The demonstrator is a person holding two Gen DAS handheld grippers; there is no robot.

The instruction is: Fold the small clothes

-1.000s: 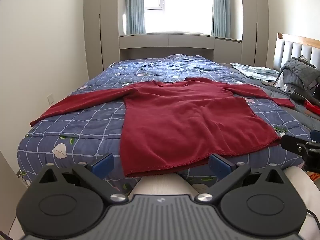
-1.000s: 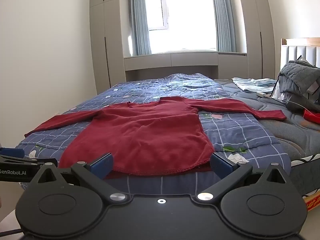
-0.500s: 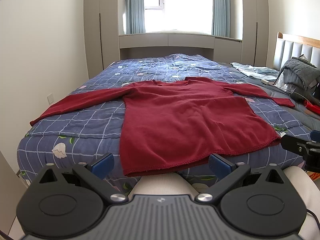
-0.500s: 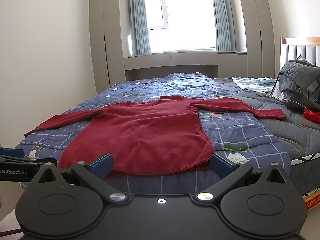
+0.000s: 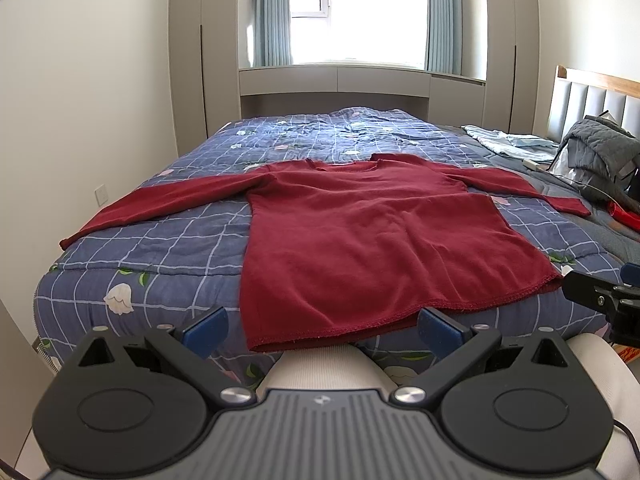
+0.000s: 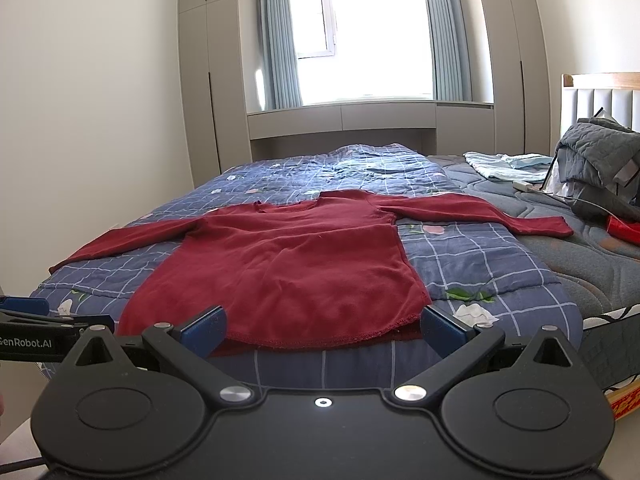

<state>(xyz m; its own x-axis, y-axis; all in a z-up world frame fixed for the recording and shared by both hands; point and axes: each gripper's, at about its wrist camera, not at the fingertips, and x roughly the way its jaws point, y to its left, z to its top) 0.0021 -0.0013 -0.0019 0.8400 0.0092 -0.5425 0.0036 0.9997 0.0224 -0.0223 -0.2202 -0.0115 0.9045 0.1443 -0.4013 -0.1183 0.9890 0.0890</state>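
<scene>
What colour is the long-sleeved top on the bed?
Dark red top, plain, no pattern; clearest in the left wrist view.

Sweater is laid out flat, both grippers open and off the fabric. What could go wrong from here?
The red sweater hem overhangs the bed edge, so a pull could drag it off the checked quilt. The left gripper and right gripper may pinch quilt along with fabric. The right sleeve ends near the clutter.
</scene>
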